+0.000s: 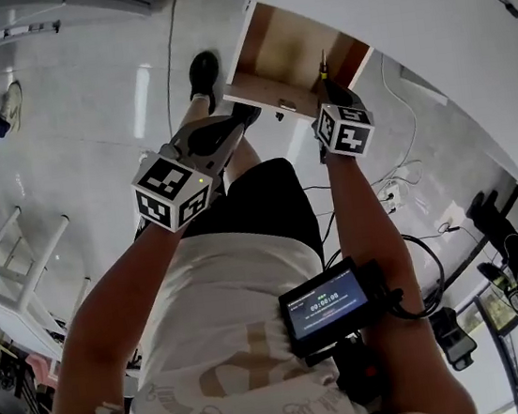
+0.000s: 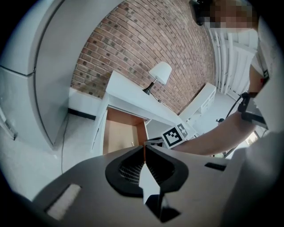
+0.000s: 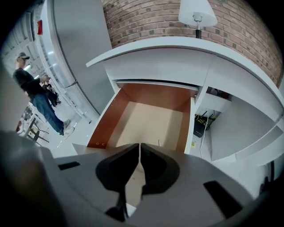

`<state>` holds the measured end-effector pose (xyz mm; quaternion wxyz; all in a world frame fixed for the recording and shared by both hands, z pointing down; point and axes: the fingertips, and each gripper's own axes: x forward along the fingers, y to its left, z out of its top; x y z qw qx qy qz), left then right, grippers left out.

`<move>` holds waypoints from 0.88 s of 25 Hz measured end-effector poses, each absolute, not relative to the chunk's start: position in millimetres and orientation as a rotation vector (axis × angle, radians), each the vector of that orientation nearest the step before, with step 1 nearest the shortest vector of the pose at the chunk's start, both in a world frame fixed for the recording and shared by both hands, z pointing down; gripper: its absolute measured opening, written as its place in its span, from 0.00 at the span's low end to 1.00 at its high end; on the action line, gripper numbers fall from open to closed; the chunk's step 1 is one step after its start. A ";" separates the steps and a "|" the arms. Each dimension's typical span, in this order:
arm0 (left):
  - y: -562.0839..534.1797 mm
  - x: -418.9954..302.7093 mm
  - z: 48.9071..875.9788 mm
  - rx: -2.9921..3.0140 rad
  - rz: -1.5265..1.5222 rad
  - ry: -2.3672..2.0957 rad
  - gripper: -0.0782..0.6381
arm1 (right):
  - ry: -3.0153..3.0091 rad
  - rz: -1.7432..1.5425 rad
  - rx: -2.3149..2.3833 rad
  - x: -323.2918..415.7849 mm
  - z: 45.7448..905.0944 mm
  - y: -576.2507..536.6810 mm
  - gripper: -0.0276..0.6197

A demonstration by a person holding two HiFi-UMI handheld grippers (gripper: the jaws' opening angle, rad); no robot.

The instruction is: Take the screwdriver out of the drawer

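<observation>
The slim dark screwdriver with a yellowish spot (image 1: pixel 323 66) lies inside the open wooden drawer (image 1: pixel 285 42), close to the drawer's right wall and near its front panel. In the right gripper view only a short grey stub of it (image 3: pixel 159 142) shows above the gripper's body.

The grey right gripper (image 1: pixel 331 95) hovers at the top centre of the head view, just over the drawer's front edge and beside the screwdriver. I cannot tell whether it touches the tool. Its black jaws (image 3: pixel 140 148) are drawn together to a hairline slit, with nothing between them.

The grey left gripper (image 1: pixel 245 114) hangs lower and to the left of the drawer, over the pale floor. Its jaws (image 2: pixel 144 148) are pressed together too and hold nothing.

The drawer juts out from under a white curved surface (image 1: pixel 384 5). A white-shaded table lamp (image 3: pixel 197 11) stands on it, against a red brick wall (image 3: pixel 146 22). A small lit screen (image 1: pixel 327 304) sits at the wearer's waist. In the left of the right gripper view, a person in dark clothes (image 3: pixel 31 88) stands well away.
</observation>
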<state>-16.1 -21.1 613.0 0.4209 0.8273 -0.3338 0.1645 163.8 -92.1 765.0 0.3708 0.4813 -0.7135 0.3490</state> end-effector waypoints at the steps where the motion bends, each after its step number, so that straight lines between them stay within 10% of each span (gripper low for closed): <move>1: -22.2 -16.6 615.3 2.066 0.402 -0.846 0.13 | -1.823 0.891 1.229 164.2 769.5 -94.4 0.05; 22: -19.1 -38.1 663.8 1.943 0.294 -0.946 0.13 | -1.581 0.812 1.117 174.5 845.8 -112.2 0.06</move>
